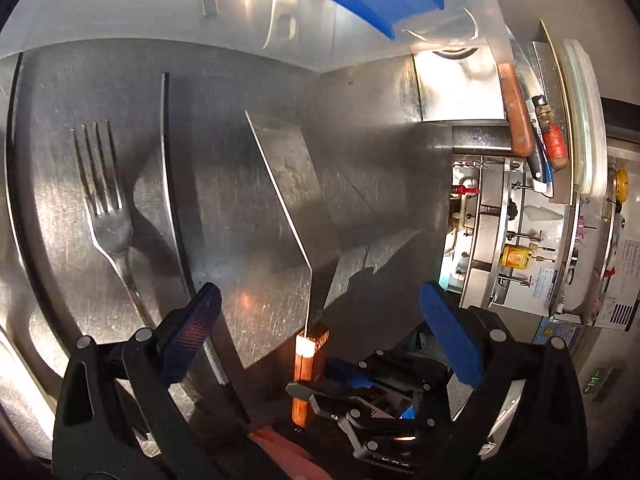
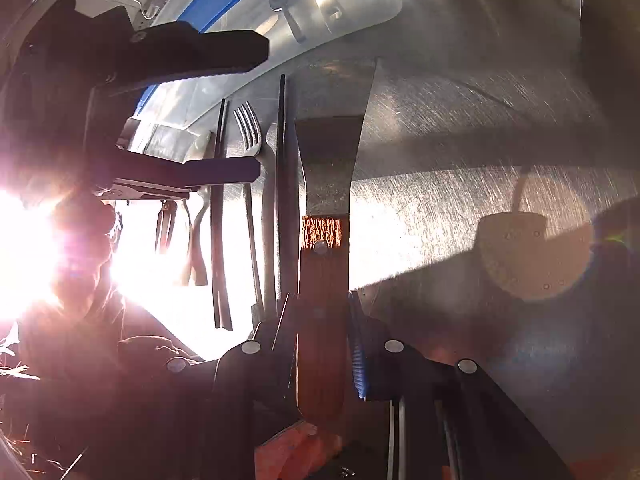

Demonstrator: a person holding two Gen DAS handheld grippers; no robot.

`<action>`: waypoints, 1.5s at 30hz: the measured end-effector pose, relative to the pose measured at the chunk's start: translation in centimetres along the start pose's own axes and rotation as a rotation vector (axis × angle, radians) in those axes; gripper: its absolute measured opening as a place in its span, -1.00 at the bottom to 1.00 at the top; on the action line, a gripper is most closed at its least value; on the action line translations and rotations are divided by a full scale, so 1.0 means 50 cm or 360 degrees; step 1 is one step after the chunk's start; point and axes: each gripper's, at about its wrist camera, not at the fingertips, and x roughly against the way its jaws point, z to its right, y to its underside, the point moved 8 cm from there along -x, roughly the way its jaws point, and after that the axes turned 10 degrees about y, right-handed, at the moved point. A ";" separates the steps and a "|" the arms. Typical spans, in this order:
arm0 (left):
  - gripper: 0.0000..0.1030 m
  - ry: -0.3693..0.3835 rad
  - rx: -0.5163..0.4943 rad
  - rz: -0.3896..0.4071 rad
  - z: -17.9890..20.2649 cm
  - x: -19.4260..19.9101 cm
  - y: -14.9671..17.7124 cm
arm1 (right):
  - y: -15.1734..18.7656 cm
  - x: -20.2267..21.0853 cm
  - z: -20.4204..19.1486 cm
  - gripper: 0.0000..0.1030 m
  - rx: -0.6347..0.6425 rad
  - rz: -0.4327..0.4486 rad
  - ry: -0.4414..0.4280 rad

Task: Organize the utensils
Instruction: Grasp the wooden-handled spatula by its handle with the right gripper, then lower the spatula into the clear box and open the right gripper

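Since the cleaver (image 2: 332, 152) lying on the steel counter (image 2: 480, 128) looks heavy, stiff and sharp, its wooden handle (image 2: 320, 320) suits gripping; the right gripper (image 2: 322, 344) clamps it there, while the left gripper (image 1: 320, 320) gapes wide, empty.

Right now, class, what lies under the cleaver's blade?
Under the cleaver, only scratched steel counter shows around it; anything directly beneath the blade is covered. The right gripper holds its wooden handle.
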 end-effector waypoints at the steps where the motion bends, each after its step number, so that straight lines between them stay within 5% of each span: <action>1: 0.86 -0.0003 -0.0003 -0.0022 0.004 -0.015 0.004 | 0.007 0.006 0.001 -0.51 -0.0004 0.0000 -0.0025; 4: 0.59 -0.0026 0.0000 -0.0075 0.006 -0.056 0.017 | 0.028 0.022 0.008 -0.51 0.0017 0.0011 -0.0018; 6: -0.36 -0.0045 0.0022 -0.0117 0.001 -0.077 0.028 | 0.037 0.029 0.008 -0.51 0.0025 0.0023 -0.0012; 8: -0.73 -0.0057 0.0015 -0.0159 0.001 -0.092 0.038 | 0.047 0.043 0.010 -0.51 0.0030 0.0039 -0.0018; 15: -0.78 0.0026 -0.0192 -0.0051 0.098 -0.031 0.058 | 0.045 0.152 -0.036 -0.50 0.0139 0.0196 -0.0027; 20: -0.81 0.0140 -0.0542 0.0226 0.245 0.128 0.031 | -0.034 0.291 -0.128 -0.50 0.0360 0.0419 -0.0078; 25: -0.81 0.0100 -0.0708 0.0551 0.303 0.325 -0.084 | -0.210 0.345 -0.250 -0.50 0.0662 0.0574 0.0009; 29: -0.81 -0.0053 -0.0656 0.0705 0.263 0.438 -0.236 | -0.389 0.293 -0.325 -0.50 0.0749 0.0470 0.0057; 33: -0.81 -0.0231 -0.0475 0.0626 0.134 0.444 -0.368 | -0.506 0.139 -0.339 -0.50 0.0712 0.0169 0.0118; 37: -0.80 -0.0249 -0.0153 0.0398 -0.028 0.366 -0.454 | -0.556 -0.004 -0.302 -0.48 0.0634 -0.0107 0.0170; 41: -0.78 -0.0214 0.0115 0.0214 -0.137 0.301 -0.481 | -0.559 -0.097 -0.269 -0.49 0.0609 -0.0321 0.0277; 45: -0.72 -0.0291 0.0211 0.0107 -0.182 0.260 -0.484 | -0.554 -0.142 -0.248 -0.49 0.0605 -0.0459 0.0414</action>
